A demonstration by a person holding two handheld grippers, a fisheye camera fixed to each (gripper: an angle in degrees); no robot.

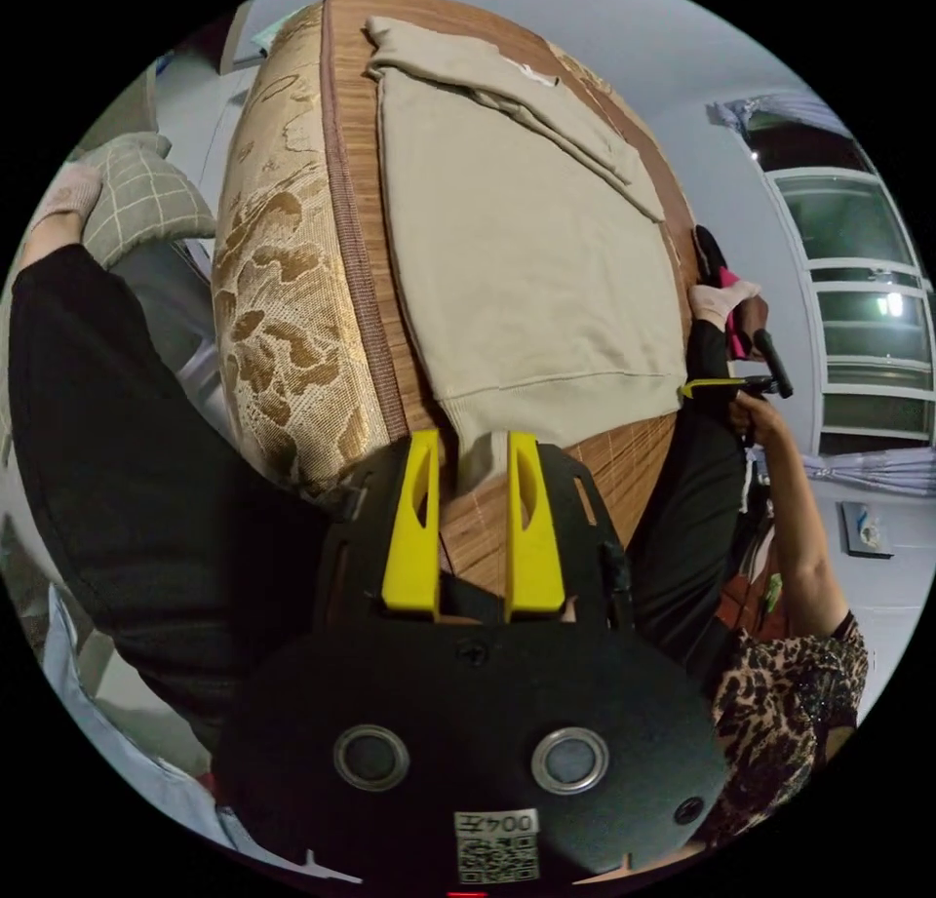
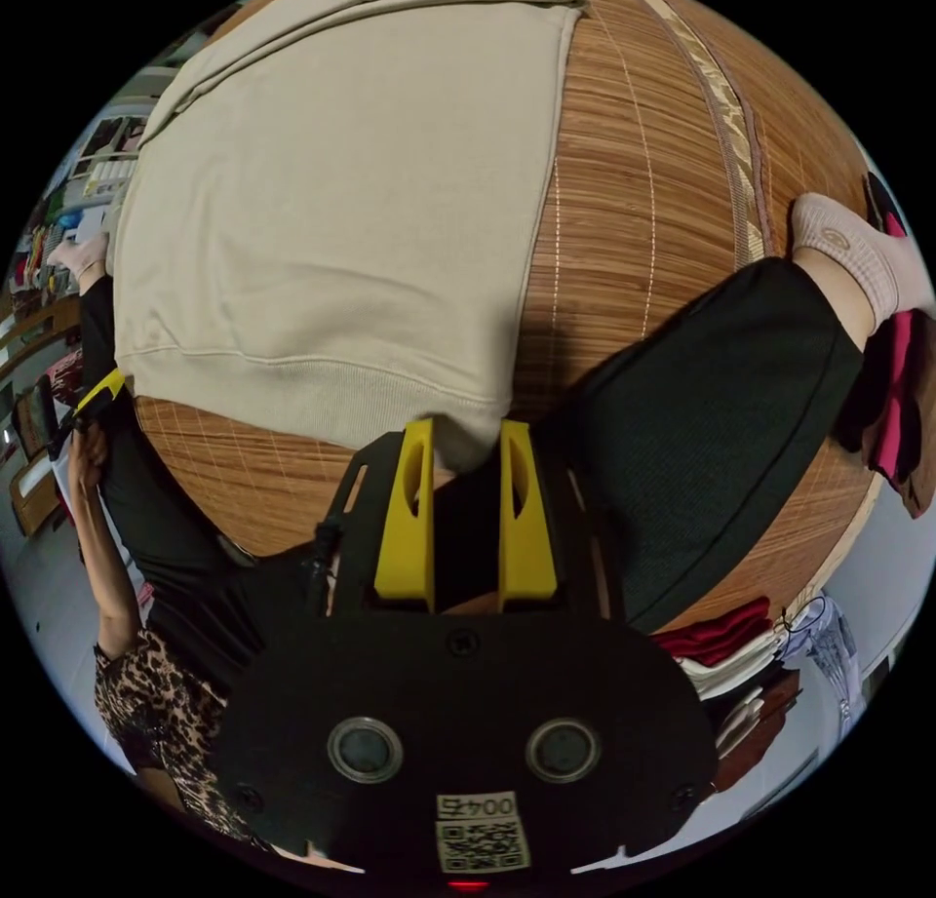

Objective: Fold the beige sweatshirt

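Both tongs sit at the hem end of the beige sweatshirt (image 1: 517,254): the left tongs (image 1: 473,449) have a hem corner between their yellow jaws, the right tongs (image 2: 466,440) the other corner, though whether either truly pinches the cloth I cannot tell. Sweatshirt lies flat on the bamboo mat (image 2: 643,206), sleeves folded in, its long axis running straight away from both tongs toward the collar; neither hand is nearer
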